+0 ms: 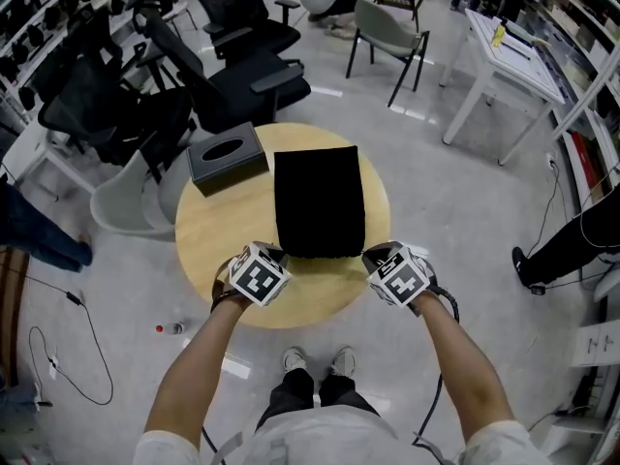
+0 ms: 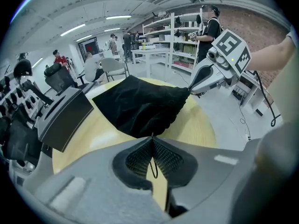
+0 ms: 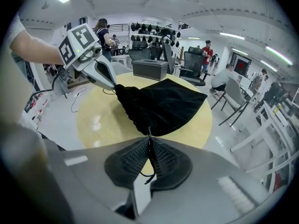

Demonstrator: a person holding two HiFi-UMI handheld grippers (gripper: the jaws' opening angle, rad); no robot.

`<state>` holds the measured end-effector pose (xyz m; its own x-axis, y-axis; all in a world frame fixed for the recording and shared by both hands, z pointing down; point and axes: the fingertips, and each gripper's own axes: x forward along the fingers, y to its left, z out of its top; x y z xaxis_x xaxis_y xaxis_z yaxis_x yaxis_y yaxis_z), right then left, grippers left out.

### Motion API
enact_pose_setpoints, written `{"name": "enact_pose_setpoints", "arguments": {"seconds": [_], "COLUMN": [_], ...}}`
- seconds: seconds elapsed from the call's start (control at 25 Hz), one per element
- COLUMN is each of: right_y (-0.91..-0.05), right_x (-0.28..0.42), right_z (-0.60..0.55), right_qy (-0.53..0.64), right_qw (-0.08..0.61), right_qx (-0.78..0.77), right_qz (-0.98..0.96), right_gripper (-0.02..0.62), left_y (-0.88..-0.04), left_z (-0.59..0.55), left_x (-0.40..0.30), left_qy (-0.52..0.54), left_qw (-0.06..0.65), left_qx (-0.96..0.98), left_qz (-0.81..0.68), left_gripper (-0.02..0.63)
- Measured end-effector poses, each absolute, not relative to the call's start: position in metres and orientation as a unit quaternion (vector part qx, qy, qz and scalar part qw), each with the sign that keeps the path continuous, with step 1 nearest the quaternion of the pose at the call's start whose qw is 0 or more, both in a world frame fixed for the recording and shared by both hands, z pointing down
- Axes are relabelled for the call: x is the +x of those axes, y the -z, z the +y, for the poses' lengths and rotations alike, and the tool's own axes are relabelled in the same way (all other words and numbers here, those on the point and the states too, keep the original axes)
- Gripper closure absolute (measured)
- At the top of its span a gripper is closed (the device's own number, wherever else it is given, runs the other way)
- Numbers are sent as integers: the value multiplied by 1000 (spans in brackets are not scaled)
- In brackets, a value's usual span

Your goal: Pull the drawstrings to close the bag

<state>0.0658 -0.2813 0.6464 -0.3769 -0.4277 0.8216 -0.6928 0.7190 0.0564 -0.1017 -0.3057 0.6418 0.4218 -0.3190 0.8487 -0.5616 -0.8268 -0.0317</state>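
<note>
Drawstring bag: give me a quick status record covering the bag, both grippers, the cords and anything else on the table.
bag: black drawstring bag, on the round wooden table, mouth toward the person
left gripper: shut on left drawstring, at the near left corner
right gripper: shut on right drawstring, at the near right corner
mouth: puckered at both corners, not cinched
other: dark tissue box, left of bag, apart

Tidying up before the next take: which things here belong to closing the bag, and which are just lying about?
In the job: black drawstring bag, left drawstring in the shut left gripper, right drawstring in the shut right gripper.
Lying about: tissue box beside the bag, office chairs beyond the table.
</note>
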Motion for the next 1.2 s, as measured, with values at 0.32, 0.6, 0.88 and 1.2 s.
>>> {"name": "enact_pose_setpoints", "arguments": {"seconds": [0.32, 0.6, 0.88, 1.2], "right_y": [-599, -560, -529, -492], "right_x": [64, 63, 61, 63], "right_z": [-295, -306, -316, -326], "right_qy": [-116, -84, -63, -38], "right_qw": [422, 406, 384, 360], "right_qx": [372, 394, 415, 444], "right_qz": [-818, -821, -822, -819], "right_gripper": [580, 580, 580, 580], "left_y": [-589, -545, -512, -473], "left_z": [-325, -336, -343, -354], "left_x": [-103, -105, -105, -105], "left_qy": [-437, -416, -388, -360], "left_qw": [88, 51, 32, 1], "left_qx": [846, 851, 858, 861], "left_qz": [-293, -315, -335, -361], "left_gripper": [600, 600, 600, 600]}}
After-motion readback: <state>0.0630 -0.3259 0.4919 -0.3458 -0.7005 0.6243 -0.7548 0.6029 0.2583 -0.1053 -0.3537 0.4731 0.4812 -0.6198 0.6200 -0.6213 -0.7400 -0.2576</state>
